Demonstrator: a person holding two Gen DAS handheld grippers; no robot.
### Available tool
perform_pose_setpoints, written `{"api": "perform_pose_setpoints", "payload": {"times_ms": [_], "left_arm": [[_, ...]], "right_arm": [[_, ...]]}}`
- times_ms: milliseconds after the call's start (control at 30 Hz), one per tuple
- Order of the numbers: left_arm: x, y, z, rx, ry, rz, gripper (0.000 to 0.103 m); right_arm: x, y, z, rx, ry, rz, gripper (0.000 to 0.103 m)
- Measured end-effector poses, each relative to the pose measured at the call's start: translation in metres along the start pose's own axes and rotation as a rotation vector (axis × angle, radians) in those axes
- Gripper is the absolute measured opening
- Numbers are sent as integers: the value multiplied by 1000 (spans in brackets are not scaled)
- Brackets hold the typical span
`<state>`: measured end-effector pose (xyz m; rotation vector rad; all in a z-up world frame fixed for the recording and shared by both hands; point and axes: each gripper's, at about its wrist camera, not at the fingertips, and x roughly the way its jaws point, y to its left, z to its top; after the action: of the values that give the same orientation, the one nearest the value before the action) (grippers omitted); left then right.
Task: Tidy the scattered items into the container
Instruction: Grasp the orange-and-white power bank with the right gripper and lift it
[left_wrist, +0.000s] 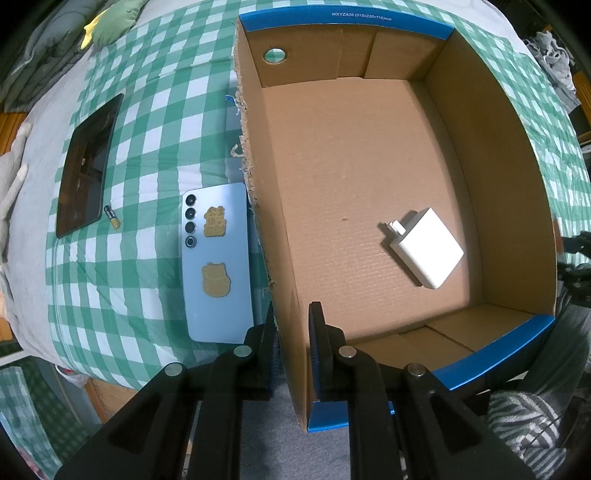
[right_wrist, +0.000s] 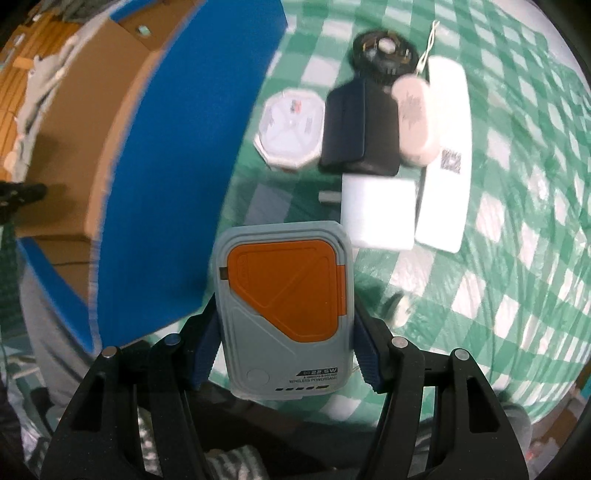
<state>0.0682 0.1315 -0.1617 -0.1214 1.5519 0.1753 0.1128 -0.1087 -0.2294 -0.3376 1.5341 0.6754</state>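
My left gripper (left_wrist: 293, 325) is shut on the near left wall of the open cardboard box (left_wrist: 280, 280), one finger outside, one inside. A white charger (left_wrist: 426, 247) lies inside the box on its floor. A blue phone (left_wrist: 218, 262), a black tablet (left_wrist: 88, 166) and a small battery (left_wrist: 112, 218) lie left of the box. My right gripper (right_wrist: 284, 325) is shut on a grey and orange power bank (right_wrist: 286, 310), held above the cloth beside the box's blue outer wall (right_wrist: 177, 177). Beyond it lie a white charger (right_wrist: 376, 214), a white remote (right_wrist: 445, 158), a black wallet (right_wrist: 360, 129), a pink case (right_wrist: 413, 118) and an octagonal white box (right_wrist: 290, 129).
Everything rests on a green and white checked cloth (left_wrist: 155, 110). A black round item (right_wrist: 384, 51) lies at the far end of the pile. A small white object (right_wrist: 400, 308) lies near the right fingers. Grey bedding and clothes surround the cloth.
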Motion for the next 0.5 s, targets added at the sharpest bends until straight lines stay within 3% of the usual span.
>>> {"api": "perform_pose_setpoints", "payload": {"times_ms": [233,500], "left_arm": [[0,-1,0,7,1,8,13],[0,-1,0,8,0,8,13]], "right_arm": [[-45,0,2,-22,-47,8,64],[-82,-8,30,-66,-89,-1,64]]}}
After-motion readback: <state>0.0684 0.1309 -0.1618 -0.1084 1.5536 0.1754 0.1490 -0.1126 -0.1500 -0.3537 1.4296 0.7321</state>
